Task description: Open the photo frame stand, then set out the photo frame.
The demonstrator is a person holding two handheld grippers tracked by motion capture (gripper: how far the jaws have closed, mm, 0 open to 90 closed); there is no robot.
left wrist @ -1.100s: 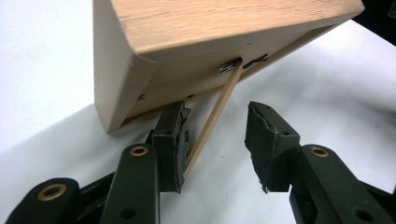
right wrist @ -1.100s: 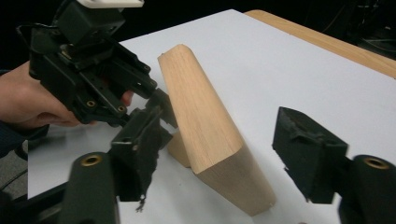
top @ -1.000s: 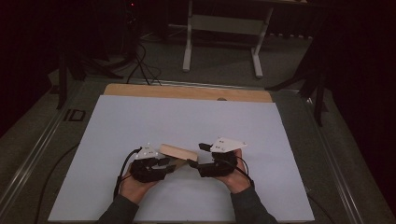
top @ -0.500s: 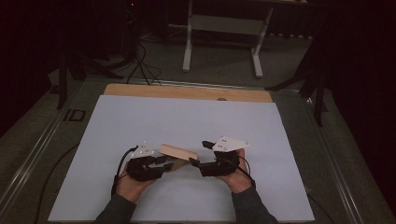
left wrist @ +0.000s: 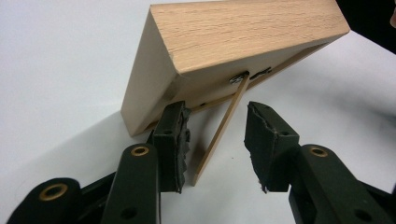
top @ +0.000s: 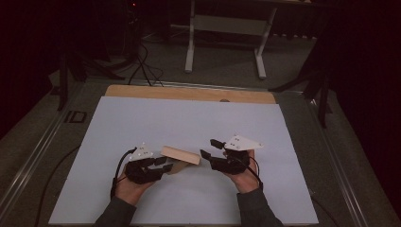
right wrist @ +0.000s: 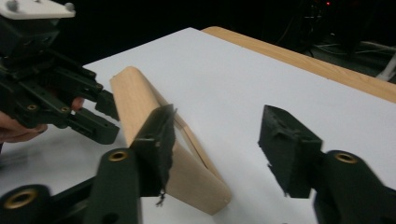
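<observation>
A light wooden picture frame stands tilted on the white sheet, propped on its thin back strut. My left gripper sits behind the frame's left end. In the left gripper view the left gripper is open, with the strut passing between its jaws and clear of the right pad. My right gripper is at the frame's right end. In the right gripper view the frame runs past the left jaw of the right gripper. Those jaws have just been closing and do not press on the frame.
The white sheet covers most of a wooden tabletop whose far edge shows bare. Dark floor with cables and a metal table base lies beyond. A metal rail runs along the left side.
Both hands stay almost where they were beside the frame. The right gripper has drawn slightly to the right off the frame's end. The frame keeps its tilt.
</observation>
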